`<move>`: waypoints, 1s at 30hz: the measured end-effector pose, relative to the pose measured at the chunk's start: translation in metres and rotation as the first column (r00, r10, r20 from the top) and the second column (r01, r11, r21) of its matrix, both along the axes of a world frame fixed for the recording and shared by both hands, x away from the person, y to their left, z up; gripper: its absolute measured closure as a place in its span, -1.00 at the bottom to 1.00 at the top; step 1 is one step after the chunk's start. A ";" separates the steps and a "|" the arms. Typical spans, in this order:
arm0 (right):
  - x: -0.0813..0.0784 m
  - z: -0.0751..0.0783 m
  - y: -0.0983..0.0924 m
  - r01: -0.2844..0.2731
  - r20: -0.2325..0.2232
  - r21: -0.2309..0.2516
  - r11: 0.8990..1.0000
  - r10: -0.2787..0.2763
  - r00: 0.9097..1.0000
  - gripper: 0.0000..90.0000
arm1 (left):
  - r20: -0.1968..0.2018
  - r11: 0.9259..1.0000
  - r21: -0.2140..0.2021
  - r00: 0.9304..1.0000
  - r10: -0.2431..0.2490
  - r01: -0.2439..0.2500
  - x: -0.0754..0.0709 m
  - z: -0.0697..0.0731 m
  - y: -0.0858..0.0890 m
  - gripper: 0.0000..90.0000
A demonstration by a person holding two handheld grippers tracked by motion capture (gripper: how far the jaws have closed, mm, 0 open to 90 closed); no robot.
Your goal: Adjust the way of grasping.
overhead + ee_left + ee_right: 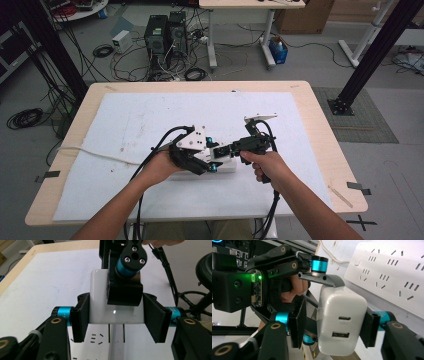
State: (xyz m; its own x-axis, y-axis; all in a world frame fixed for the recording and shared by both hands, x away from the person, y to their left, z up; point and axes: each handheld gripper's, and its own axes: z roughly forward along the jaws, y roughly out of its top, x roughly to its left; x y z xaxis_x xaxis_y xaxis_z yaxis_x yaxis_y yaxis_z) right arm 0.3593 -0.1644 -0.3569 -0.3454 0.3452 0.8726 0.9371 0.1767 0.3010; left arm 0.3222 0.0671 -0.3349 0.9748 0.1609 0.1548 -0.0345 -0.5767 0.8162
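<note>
A white charger block (342,307) with two ports on its end face hangs just over a white power strip (392,272), and both grippers meet on it. My left gripper (116,317) is shut on the charger's (98,297) two sides, with the charger's two prongs pointing down toward the slotted strip (92,350). My right gripper (333,322) stands open around the charger: one jaw touches it and a gap shows at the other. In the high view, the left gripper (202,162) and right gripper (220,152) cross over the strip (227,167) at the table's middle front.
A white mat (150,115) covers most of the wooden table (325,130). The strip's white cord (95,152) runs off to the left edge. Computer towers (165,32) and loose cables lie on the floor beyond the far edge.
</note>
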 end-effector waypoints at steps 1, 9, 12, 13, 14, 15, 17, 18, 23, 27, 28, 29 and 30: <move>0.000 0.000 0.000 0.003 -0.001 0.000 1.000 -0.003 1.000 0.13 | 0.002 1.000 -0.002 1.000 0.000 0.000 0.000 0.000 0.000 -0.05; 0.001 -0.004 -0.004 0.020 -0.027 0.014 1.000 -0.019 0.999 0.35 | 0.067 1.000 0.021 0.998 -0.002 0.001 -0.004 0.000 -0.002 -0.06; 0.000 -0.004 -0.004 0.028 -0.001 0.007 1.000 -0.028 1.000 0.37 | 0.071 1.000 0.030 0.997 0.005 -0.007 -0.004 -0.001 -0.003 -0.06; -0.001 -0.004 -0.004 0.028 0.009 0.000 1.000 -0.028 1.000 0.38 | 0.055 1.000 0.026 0.998 0.011 -0.013 -0.003 -0.002 -0.004 -0.07; -0.001 -0.004 -0.004 0.031 0.025 -0.011 0.999 -0.031 0.999 0.38 | 0.030 0.999 0.020 0.999 0.028 -0.029 -0.002 -0.002 -0.003 -0.10; -0.001 -0.004 -0.003 0.032 0.040 -0.027 0.999 -0.031 0.999 0.38 | 0.004 0.998 0.015 0.998 0.056 -0.056 0.000 -0.003 -0.003 -0.25; -0.001 -0.005 -0.005 0.020 0.069 -0.048 0.999 -0.017 0.997 0.38 | -0.060 0.997 0.035 0.995 0.078 -0.076 0.004 -0.005 0.002 -0.39; -0.001 -0.005 -0.005 0.017 0.093 -0.062 0.998 -0.011 0.996 0.38 | -0.076 0.995 0.051 0.993 0.091 -0.087 0.005 -0.007 0.005 -0.39; -0.001 -0.006 -0.012 0.024 0.160 -0.108 0.994 -0.006 0.987 0.38 | -0.135 0.977 0.114 0.971 0.197 -0.183 0.008 -0.016 0.028 -0.57; 0.002 -0.007 -0.019 0.054 0.198 -0.119 0.991 -0.030 0.980 0.38 | -0.170 0.961 0.136 0.950 0.263 -0.242 0.011 -0.017 0.050 -0.57; 0.003 -0.007 -0.020 0.050 0.206 -0.130 0.990 -0.023 0.978 0.38 | -0.175 0.956 0.141 0.944 0.280 -0.257 0.012 -0.016 0.056 -0.58; 0.003 -0.006 -0.020 0.049 0.222 -0.150 0.987 -0.015 0.975 0.38 | -0.187 0.948 0.162 0.935 0.301 -0.273 0.012 -0.015 0.062 -0.58; 0.003 -0.005 -0.021 0.044 0.232 -0.168 0.985 -0.004 0.973 0.38 | -0.191 0.941 0.184 0.929 0.318 -0.285 0.013 -0.015 0.067 -0.57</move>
State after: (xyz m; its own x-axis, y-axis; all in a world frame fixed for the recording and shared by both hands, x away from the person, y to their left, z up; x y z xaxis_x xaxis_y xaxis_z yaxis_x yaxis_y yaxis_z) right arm 0.3623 -0.1854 -0.3622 -0.5197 0.4925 0.6981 0.8507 0.2229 0.4760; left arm 0.3356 0.1343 -0.3499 0.8963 0.4435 -0.0069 0.3264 -0.6489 0.6873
